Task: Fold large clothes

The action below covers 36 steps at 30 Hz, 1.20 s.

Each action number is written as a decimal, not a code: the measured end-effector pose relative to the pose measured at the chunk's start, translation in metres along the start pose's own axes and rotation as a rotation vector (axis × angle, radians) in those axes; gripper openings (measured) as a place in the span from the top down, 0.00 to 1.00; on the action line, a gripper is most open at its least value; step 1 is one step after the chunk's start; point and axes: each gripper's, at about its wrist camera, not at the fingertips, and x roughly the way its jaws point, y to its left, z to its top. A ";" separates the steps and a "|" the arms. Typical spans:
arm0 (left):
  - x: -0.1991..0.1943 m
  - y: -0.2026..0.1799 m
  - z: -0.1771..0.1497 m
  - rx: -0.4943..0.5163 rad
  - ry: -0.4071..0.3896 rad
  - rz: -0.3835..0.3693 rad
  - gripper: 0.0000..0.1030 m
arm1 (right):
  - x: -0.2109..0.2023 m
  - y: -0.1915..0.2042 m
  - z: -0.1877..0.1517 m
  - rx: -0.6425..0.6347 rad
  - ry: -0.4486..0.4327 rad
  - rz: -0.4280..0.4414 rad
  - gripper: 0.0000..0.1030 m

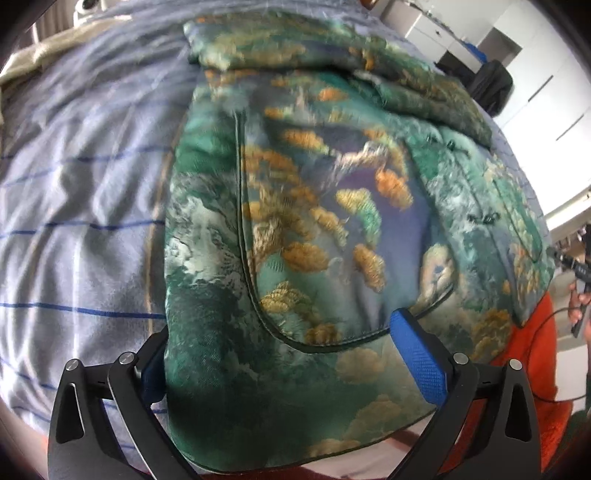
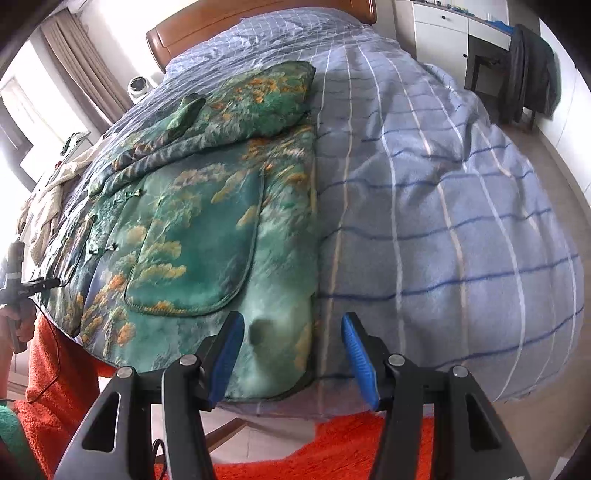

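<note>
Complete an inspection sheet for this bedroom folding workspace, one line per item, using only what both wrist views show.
Surface: bed with blue checked cover.
Job's things: green patterned jacket spread flat, sleeves folded in.
Clutter: beige cloth at the bed's edge.
Grippers: left gripper open, straddling the jacket hem; right gripper open over its corner.
Cables: thin black cable across the orange rug.
Surroundings: curtains, white cabinets.

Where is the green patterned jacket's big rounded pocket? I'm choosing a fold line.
In the right wrist view, the rounded pocket is left of centre on the green patterned jacket, just beyond the right gripper.
</note>
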 end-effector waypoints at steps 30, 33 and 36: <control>-0.092 -0.023 0.003 -0.066 -0.070 -0.109 0.88 | -0.050 0.075 0.039 -0.072 0.017 0.286 0.87; -0.091 -0.021 -0.022 -0.067 -0.015 -0.085 0.88 | -0.064 0.080 0.020 -0.066 0.038 0.309 0.87; -0.102 -0.012 -0.048 -0.087 0.039 -0.101 0.88 | -0.077 0.078 0.000 -0.026 0.066 0.350 0.87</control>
